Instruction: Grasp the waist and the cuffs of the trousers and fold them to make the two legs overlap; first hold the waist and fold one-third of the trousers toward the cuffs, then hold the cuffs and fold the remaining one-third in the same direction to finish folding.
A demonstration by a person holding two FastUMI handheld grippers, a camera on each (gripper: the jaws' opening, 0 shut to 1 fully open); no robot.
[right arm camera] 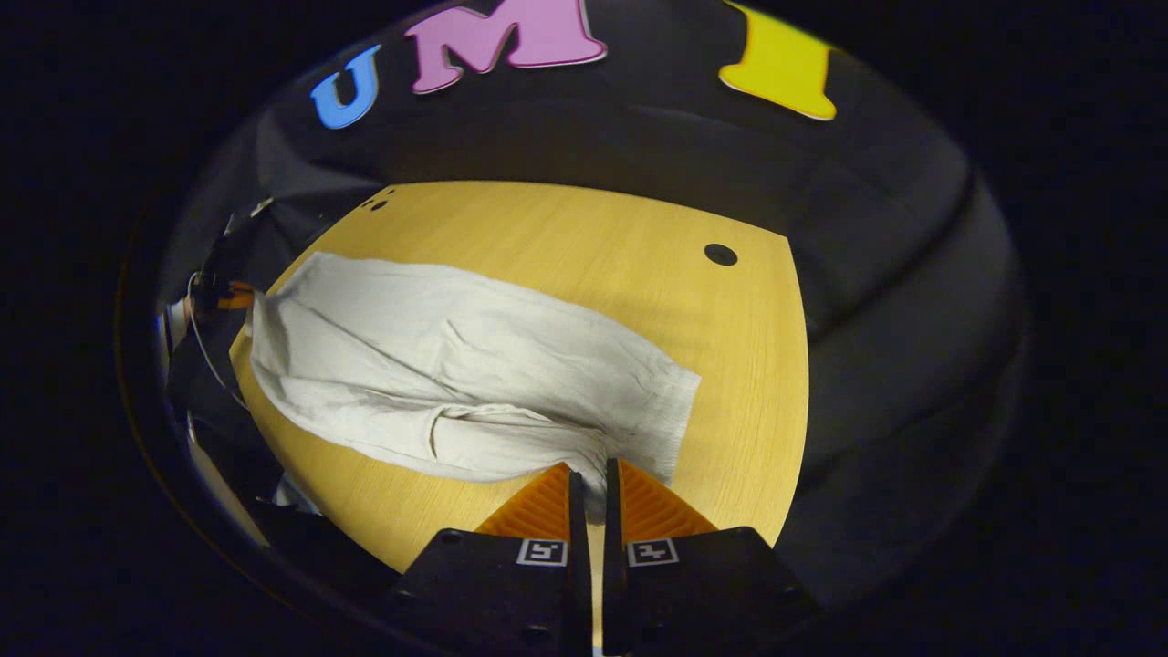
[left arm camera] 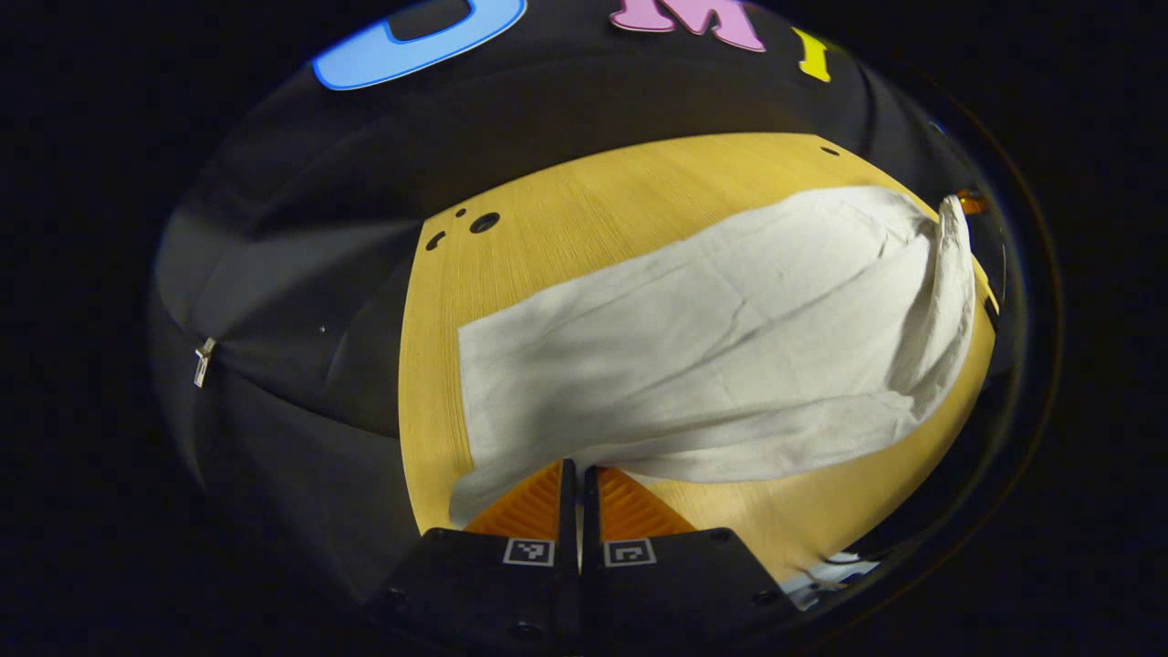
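Observation:
Off-white trousers (left arm camera: 712,338) lie lengthwise across a round wooden table (left arm camera: 566,210), the legs laid together. In the left gripper view my left gripper (left arm camera: 579,467) is shut on the near edge of the cloth by its squared end. The far end rises in a fold beside my right gripper (left arm camera: 970,201). In the right gripper view the trousers (right arm camera: 456,365) run from lower right to upper left. Here my right gripper (right arm camera: 593,470) is shut on the near corner, with cloth showing between its fingers. My left gripper (right arm camera: 228,294) holds the raised far end at the table's left rim.
The table (right arm camera: 566,237) has small round holes near its far edge (left arm camera: 484,222) (right arm camera: 720,255). Black cloth wall surrounds it on all sides, with a metal zip pull (left arm camera: 203,360) hanging at the left. Bare wood lies beyond the trousers.

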